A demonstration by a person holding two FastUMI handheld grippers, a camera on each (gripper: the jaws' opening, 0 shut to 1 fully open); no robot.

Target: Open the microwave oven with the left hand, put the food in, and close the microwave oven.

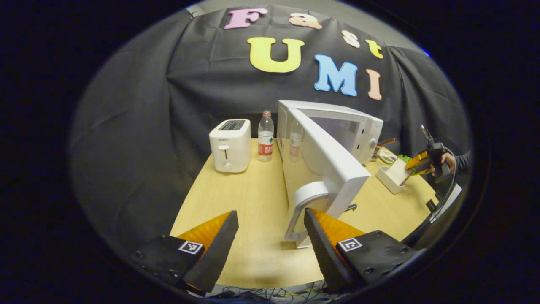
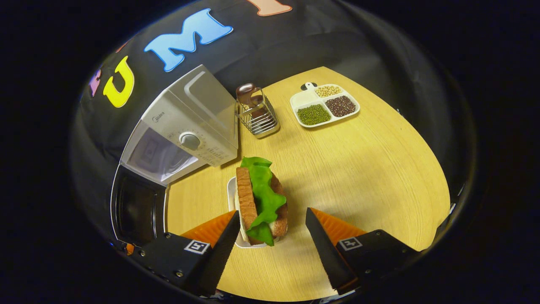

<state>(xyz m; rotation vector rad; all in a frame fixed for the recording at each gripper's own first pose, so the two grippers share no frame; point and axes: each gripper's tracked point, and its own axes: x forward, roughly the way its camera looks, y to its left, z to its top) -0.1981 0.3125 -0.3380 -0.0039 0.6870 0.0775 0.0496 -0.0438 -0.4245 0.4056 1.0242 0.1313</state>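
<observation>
On the far left of the wooden table (image 1: 253, 198), at about ten o'clock from my left gripper (image 1: 270, 236), I see a smooth white toaster (image 1: 230, 145) and a clear plastic bottle (image 1: 265, 136). My left gripper is open, its right finger just beside the curved white handle (image 1: 301, 207) of the microwave door (image 1: 333, 164), which stands swung out; I cannot tell if it touches. Moving right, the microwave (image 2: 190, 122) has a glossy boxy body with a round knob, and its dark cavity is at nine o'clock from my right gripper (image 2: 272, 236). This gripper is also open, above the sandwich (image 2: 261, 202), toasted bread with soft green lettuce, on a small white tray (image 2: 231, 194). I judge I should close on the tray's rigid edges, not on the soft bread, and keep it level.
</observation>
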